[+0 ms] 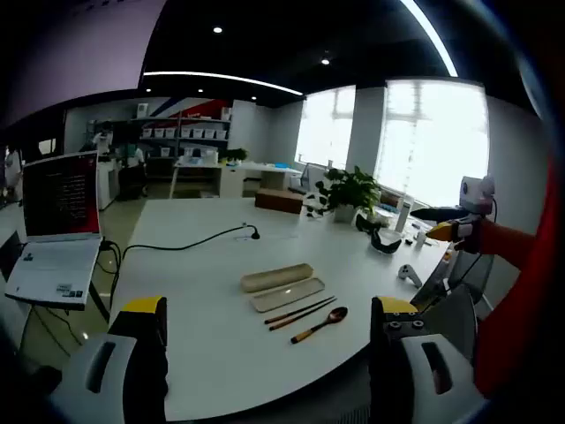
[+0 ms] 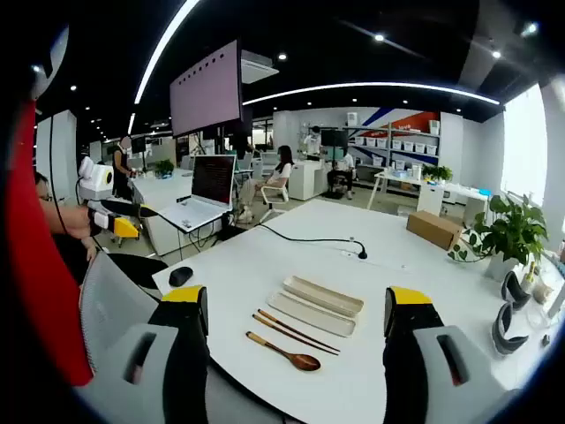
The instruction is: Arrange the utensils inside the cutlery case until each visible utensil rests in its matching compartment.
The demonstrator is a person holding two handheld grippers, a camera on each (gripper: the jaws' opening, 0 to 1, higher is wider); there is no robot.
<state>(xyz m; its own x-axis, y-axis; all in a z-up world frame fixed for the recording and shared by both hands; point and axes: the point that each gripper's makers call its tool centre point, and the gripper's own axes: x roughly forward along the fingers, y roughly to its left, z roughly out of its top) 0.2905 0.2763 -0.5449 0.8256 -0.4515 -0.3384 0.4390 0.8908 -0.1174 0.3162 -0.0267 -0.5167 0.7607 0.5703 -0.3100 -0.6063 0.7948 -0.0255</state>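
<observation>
Bare table (image 2: 265, 256) surrounds the utensils; cable (image 2: 305, 238) lies beyond.

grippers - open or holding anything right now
left gripper: open, fingers wide apart, holding nothing.
right gripper: open, fingers wide apart, holding nothing.

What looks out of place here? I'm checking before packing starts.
The wooden spoon and chopsticks lie loose on the white table, beside the open cutlery case rather than inside. Its lid sits alongside. Nothing looks spilled or damaged.
</observation>
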